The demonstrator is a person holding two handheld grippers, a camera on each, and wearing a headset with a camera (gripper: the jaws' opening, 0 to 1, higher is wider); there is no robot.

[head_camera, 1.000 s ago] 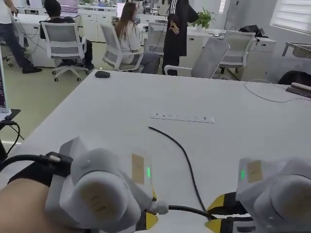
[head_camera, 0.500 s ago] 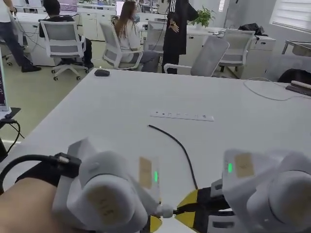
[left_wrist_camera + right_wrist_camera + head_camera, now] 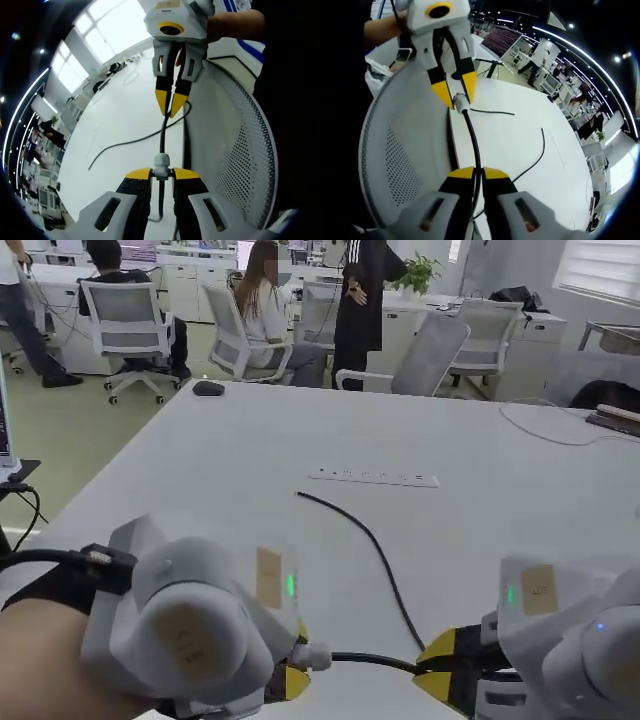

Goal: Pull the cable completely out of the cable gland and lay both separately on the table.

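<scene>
A white cable gland [image 3: 310, 654] sits between the yellow tips of my left gripper [image 3: 297, 661], which is shut on it just above the table's near edge. A black cable [image 3: 372, 541] leaves the gland to the right and passes through my right gripper [image 3: 438, 668], which is shut on it. From there it curves away across the white table [image 3: 250, 460]. In the left gripper view, the gland [image 3: 161, 165] shows between my own jaws, with the right gripper [image 3: 170, 104] ahead on the cable [image 3: 163, 135]. The right gripper view shows the cable [image 3: 474, 150] running to the gland [image 3: 460, 103].
A white power strip [image 3: 375, 479] lies past the cable's far end. A dark mouse [image 3: 210, 391] rests at the far left edge, and a thin white cable [image 3: 540, 435] at the far right. A mesh chair seat [image 3: 240, 150] is below the grippers. Chairs and people are beyond the table.
Half a second ago the right gripper sat close against the gland. It has since drawn back to the right, and a longer stretch of cable shows between the two grippers.
</scene>
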